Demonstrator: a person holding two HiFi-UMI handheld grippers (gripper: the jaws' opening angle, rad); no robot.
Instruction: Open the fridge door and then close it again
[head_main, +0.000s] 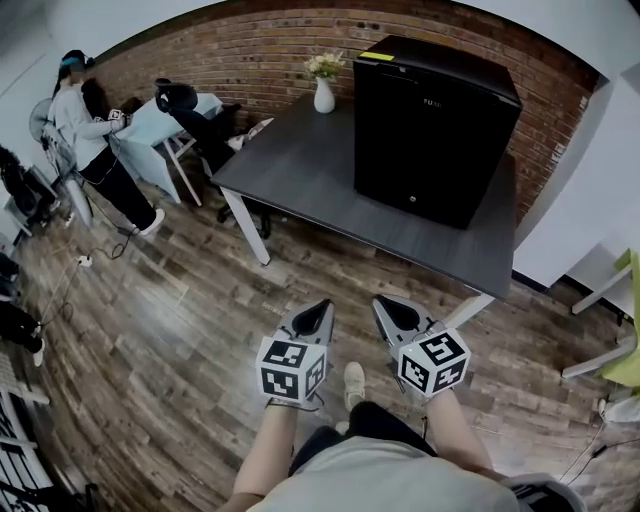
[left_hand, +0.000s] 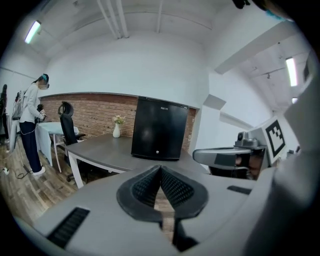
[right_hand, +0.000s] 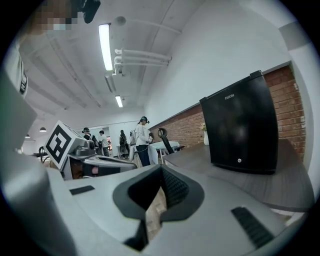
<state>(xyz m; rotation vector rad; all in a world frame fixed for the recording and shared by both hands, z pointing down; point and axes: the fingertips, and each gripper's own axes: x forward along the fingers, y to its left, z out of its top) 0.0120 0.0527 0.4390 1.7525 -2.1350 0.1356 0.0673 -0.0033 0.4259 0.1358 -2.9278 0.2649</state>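
A small black fridge (head_main: 432, 125) stands on the dark grey table (head_main: 300, 170) with its door closed; it also shows in the left gripper view as the fridge (left_hand: 159, 128) and in the right gripper view as the fridge (right_hand: 244, 124). My left gripper (head_main: 322, 304) and right gripper (head_main: 379, 300) hang side by side over the wooden floor, well short of the table's near edge. Both are shut with nothing between the jaws. In their own views the left gripper (left_hand: 160, 168) and the right gripper (right_hand: 161, 167) point toward the table.
A white vase with flowers (head_main: 324, 92) stands on the table beside the fridge. A black office chair (head_main: 190, 112) and a light-blue table (head_main: 160, 125) stand at the back left, with a person (head_main: 95, 140) beside them. A brick wall (head_main: 230, 55) runs behind.
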